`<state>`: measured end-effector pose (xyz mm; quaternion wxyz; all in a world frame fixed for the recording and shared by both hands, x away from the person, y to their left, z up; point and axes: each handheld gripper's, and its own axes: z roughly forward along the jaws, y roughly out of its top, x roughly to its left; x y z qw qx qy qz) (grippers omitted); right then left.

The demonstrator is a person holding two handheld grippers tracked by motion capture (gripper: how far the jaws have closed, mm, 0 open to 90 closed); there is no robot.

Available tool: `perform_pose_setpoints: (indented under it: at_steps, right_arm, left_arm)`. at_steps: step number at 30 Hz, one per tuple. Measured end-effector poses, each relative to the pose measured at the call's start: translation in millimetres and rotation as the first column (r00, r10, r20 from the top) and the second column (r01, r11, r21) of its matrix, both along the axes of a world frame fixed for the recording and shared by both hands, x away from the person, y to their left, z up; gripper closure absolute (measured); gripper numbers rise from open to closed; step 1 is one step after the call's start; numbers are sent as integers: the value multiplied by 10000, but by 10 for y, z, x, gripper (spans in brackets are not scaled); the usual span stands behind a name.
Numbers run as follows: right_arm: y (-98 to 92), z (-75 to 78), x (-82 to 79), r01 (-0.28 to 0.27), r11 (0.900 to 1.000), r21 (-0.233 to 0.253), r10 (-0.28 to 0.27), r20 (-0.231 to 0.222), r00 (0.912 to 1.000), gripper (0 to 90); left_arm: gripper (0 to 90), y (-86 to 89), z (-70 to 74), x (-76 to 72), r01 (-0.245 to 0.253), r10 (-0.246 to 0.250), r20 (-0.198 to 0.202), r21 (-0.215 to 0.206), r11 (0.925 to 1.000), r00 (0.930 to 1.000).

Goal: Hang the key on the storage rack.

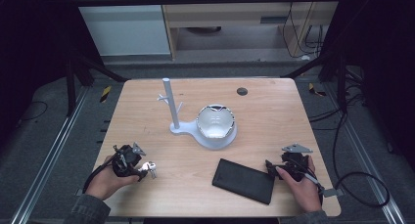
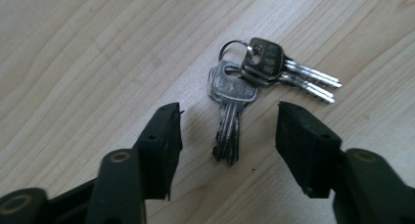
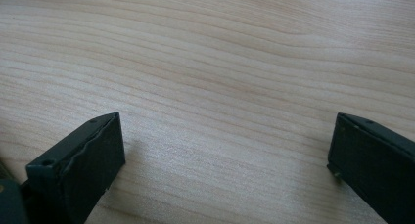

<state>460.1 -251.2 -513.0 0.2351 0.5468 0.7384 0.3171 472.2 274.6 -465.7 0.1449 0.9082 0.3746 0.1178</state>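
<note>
Black jaws of the left tool (image 2: 227, 128) stand apart, low over the worktop (image 1: 264, 111) at its near left, straddling the blade of one key in a bunch of keys (image 2: 254, 82); no jaw touches it. One ring joins three keys that I can count. A hand (image 1: 105, 180) holds this tool from the near edge. At the near right, the right tool (image 3: 225, 155) is spread wide over bare wood, just beside one black flat case (image 1: 243, 181). Farther off, mid-worktop, stand one white post stand (image 1: 169, 104) and one white bowl (image 1: 215, 122).
</note>
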Motion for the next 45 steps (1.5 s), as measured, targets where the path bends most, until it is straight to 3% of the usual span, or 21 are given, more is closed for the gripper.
perform_pose_setpoints:
  at_steps: [2, 4, 10, 17, 22, 27, 31, 35, 38, 45]
  right_arm:
    - [1, 0, -1, 6, 10000, 12, -6, -13, 10000, 5]
    - [0, 1, 0, -3, 10000, -2, 3, -6, 10000, 5]
    - [1, 0, -5, -25, 10000, -20, 25, 4, 10000, 7]
    - [2, 0, -8, -36, 10000, -5, 36, -1, 10000, 6]
    - [2, 0, -8, -34, 10000, -6, 34, -3, 10000, 6]
    - [2, 0, -9, -44, 10000, -9, 44, -3, 10000, 6]
    - [3, 0, -9, -42, 10000, -6, 42, -3, 10000, 6]
    - [0, -2, -7, -50, 10000, -54, 50, 23, 10000, 6]
    - [2, 0, -9, -45, 10000, -8, 45, -2, 10000, 6]
    - [1, -1, -9, -54, 10000, -23, 54, 2, 10000, 6]
  left_arm:
    - [524, 36, 8, 23, -216, 217, 28, -211, 9995, 9998]
    - [553, 58, 7, 37, -141, 136, -142, -324, 9994, 9998]
    - [617, 41, -17, 57, -10, -2, -390, -308, 9995, 9992]
    - [795, -7, -8, 71, 329, -352, -695, -345, 9989, 9970]
    - [800, -28, 13, 57, 313, -321, -604, -143, 9994, 9977]
    - [831, -2, 78, 33, 315, -330, -453, -334, 9989, 9984]
    - [832, 12, 70, 36, 400, -403, -598, -67, 9992, 9974]
    - [834, 25, 86, 38, 367, -371, -544, -77, 9993, 9978]
    - [835, 17, 110, 13, 609, -600, -566, 150, 9980, 9966]
    - [836, 64, 165, -23, 586, -586, -431, -3, 9983, 9974]
